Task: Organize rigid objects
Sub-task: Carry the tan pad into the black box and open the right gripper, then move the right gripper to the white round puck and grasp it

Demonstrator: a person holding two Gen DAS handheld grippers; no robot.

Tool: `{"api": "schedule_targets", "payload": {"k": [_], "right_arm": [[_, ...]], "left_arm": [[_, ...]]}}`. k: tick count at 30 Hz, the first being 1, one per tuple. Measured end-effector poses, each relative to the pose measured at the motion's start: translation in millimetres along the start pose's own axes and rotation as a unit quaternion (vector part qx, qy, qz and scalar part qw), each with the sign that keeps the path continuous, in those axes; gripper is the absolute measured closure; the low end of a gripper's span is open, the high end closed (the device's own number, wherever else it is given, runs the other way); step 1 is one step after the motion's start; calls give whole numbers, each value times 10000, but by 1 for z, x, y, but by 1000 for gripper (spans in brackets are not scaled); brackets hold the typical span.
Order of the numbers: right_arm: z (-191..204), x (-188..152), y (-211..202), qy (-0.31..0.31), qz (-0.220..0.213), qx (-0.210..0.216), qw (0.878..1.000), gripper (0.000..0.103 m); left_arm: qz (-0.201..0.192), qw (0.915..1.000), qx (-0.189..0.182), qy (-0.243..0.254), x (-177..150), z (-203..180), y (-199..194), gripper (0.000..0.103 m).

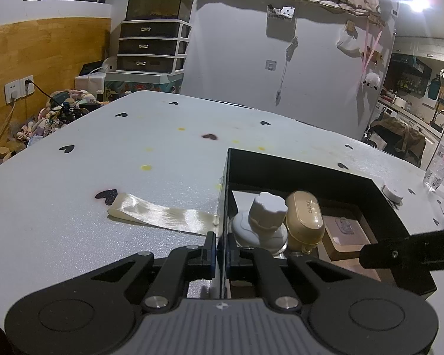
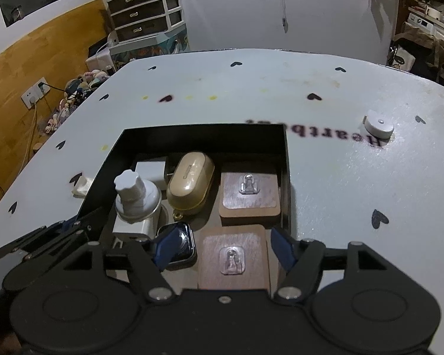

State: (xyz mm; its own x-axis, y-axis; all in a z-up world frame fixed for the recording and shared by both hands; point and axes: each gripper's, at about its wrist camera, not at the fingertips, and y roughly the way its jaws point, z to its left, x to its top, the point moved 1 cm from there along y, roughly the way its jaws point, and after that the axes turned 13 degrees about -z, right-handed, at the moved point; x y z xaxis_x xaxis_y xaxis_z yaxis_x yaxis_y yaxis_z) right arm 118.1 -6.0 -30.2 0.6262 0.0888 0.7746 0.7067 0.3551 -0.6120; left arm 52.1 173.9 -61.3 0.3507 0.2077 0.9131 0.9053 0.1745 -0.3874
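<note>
White table (image 2: pixel 325 177) with little black hearts holds our black box (image 2: pixel 204 131) near its front edge. Inside the box sit two brown blocks (image 2: pixel 233 257), a gold case (image 2: pixel 191 186), a white knob (image 2: pixel 133 193) and a watch (image 2: pixel 180 244). Our right tongs (image 2: pixel 223 250) are spread wide around the near block and do not pinch it. Our left tongs (image 1: pixel 220 250) are pressed on the box's left wall. We think a tilted block could bump the watch. One white round thing (image 2: pixel 379 124) waits out near the right edge. Letting go could let the box slide.
</note>
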Motion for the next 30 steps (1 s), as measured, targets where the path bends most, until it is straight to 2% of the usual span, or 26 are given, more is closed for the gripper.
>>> {"api": "schedule_targets", "payload": {"k": [15, 21, 23, 26, 30], "right_arm": [[2, 0, -13, -48, -70, 139, 9999, 28], [-2, 2, -36, -78, -384, 261, 9989, 18], [-5, 2, -45, -97, -536, 280, 9981, 9], [-10, 1, -56, -126, -702, 314, 9970, 2], [-18, -4, -68, -191, -915, 340, 9950, 0]], "left_arm": [[0, 10000, 1, -2, 0, 0, 0, 97], [0, 10000, 3, -1, 0, 0, 0, 98], [1, 10000, 3, -2, 0, 0, 0, 98], [2, 10000, 9, 3, 0, 0, 0, 98], [0, 10000, 5, -1, 0, 0, 0, 98]]}}
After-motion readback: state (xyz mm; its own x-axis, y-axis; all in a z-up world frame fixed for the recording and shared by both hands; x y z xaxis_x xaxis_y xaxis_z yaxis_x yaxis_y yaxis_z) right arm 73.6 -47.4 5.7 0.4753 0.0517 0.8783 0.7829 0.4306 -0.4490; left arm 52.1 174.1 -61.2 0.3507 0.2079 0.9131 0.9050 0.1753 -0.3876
